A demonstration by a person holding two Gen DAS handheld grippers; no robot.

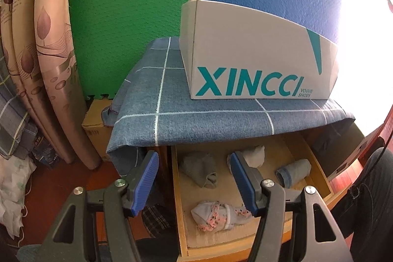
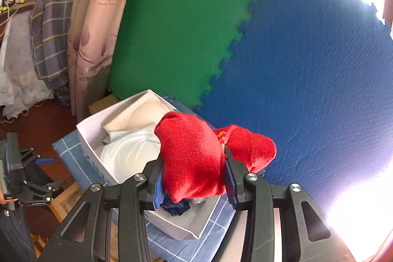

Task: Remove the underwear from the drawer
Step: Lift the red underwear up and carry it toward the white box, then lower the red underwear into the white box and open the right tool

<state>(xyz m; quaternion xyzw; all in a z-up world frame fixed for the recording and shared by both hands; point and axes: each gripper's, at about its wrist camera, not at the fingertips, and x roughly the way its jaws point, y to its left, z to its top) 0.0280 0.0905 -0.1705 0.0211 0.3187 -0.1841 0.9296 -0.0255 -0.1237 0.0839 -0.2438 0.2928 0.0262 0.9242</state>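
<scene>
Item: red knit underwear, soft, light, crushable, bunched between the pads of our right hand-held gripper, which clamps it above the white box; we judge a mid-bundle pinch holds best, loose edges may slip

Remaining: grey, pale, blue and lace-trimmed bundles in the drawer, just ahead of our left hand-held gripper, open, empty

Red knit underwear between blue-padded black right gripper fingers. Beyond: white shoebox with teal lettering, blue white-gridded cloth. Below the left gripper, grey, pale blue and possibly pink-laced garments.
</scene>
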